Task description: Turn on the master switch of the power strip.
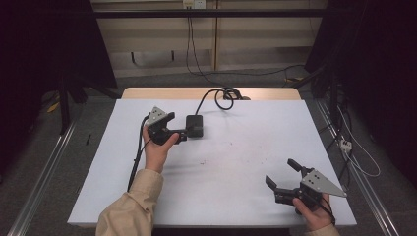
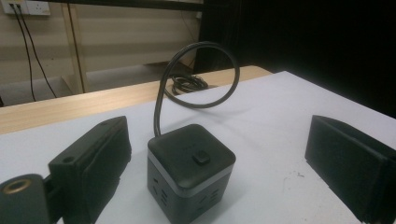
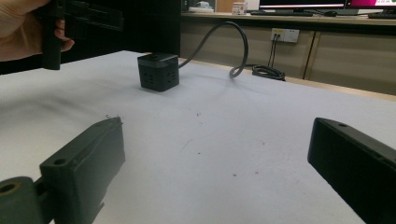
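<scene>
Black power cube (image 2: 190, 170) sits between the left gripper's (image 2: 219, 163) parted jaws, untouched; right gripper (image 1: 285, 178) jaws apart.

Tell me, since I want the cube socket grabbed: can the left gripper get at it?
Probably yes: the left gripper stands open right at the cube socket, which sits between its jaws, nothing between.

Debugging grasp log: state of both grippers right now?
Left gripper: open, straddling the power cube, not gripping it.
Right gripper: open, holding nothing.
</scene>
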{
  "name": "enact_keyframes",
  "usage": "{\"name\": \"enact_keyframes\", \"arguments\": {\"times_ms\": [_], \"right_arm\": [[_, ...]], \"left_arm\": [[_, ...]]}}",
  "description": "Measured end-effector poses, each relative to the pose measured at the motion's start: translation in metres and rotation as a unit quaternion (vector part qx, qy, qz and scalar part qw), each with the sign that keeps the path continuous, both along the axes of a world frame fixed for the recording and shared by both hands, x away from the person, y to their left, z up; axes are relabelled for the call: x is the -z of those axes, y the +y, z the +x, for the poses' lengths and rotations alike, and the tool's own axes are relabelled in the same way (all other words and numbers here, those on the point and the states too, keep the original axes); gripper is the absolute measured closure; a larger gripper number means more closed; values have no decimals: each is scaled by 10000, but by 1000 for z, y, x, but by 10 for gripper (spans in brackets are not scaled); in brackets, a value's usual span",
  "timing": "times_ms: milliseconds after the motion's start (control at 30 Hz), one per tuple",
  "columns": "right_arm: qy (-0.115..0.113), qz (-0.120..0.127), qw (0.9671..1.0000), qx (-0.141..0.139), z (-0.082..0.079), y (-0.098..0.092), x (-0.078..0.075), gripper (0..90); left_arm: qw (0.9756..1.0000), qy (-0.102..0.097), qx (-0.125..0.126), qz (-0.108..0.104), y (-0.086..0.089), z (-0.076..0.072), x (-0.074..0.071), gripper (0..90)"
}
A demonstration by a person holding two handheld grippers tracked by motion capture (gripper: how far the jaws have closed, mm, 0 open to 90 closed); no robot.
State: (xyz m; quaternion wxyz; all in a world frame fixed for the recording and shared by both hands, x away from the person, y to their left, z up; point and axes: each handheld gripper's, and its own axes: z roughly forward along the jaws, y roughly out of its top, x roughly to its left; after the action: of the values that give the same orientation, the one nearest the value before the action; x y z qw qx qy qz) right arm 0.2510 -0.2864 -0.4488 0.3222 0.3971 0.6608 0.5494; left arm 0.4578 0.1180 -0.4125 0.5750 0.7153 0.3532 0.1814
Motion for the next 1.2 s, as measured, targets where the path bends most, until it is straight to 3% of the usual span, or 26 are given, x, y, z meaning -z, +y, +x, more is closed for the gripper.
{"name": "enact_keyframes", "arguments": {"times_ms": [567, 1200], "right_arm": [[-2, 1, 10000, -6, 0, 0, 0, 34], [-12, 18, 10000, -14, 0, 0, 0, 34]], "left_arm": [[10000, 18, 55, 31, -8, 8, -5, 122], [9998, 24, 99, 186, -12, 16, -4, 288]]}}
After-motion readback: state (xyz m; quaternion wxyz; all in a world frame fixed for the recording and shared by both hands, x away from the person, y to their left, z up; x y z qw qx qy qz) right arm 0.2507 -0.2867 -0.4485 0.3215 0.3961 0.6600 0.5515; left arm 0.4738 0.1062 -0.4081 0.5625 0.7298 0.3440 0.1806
